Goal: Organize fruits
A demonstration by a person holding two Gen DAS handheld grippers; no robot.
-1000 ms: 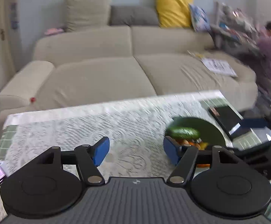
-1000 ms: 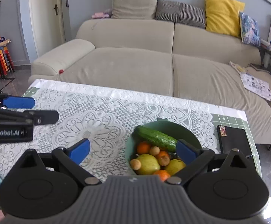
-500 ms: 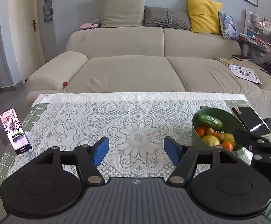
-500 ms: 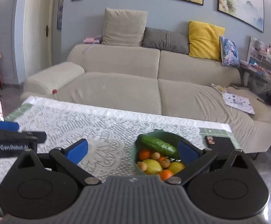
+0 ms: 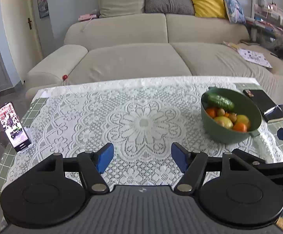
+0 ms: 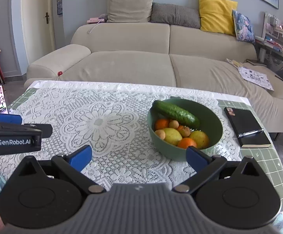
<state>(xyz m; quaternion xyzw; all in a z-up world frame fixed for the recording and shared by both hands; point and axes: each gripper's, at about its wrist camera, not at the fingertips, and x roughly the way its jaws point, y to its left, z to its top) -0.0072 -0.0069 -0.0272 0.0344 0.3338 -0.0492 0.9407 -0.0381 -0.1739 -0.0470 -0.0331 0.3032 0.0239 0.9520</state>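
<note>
Two grippers, left gripper [image 5: 142, 157] and right gripper [image 6: 138, 156], hovered wide apart, empty. All fruit sat piled in green bowl [image 6: 215, 134] right of centre, cucumber [image 6: 175, 114] on top; fits sorted or pre-sorting.

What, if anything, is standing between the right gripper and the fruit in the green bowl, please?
Nothing visible does. The right gripper is open over bare lace tablecloth, with the green bowl just ahead on its right-finger side. The cucumber lies across the back of the pile, over none of the front fruit.
</note>
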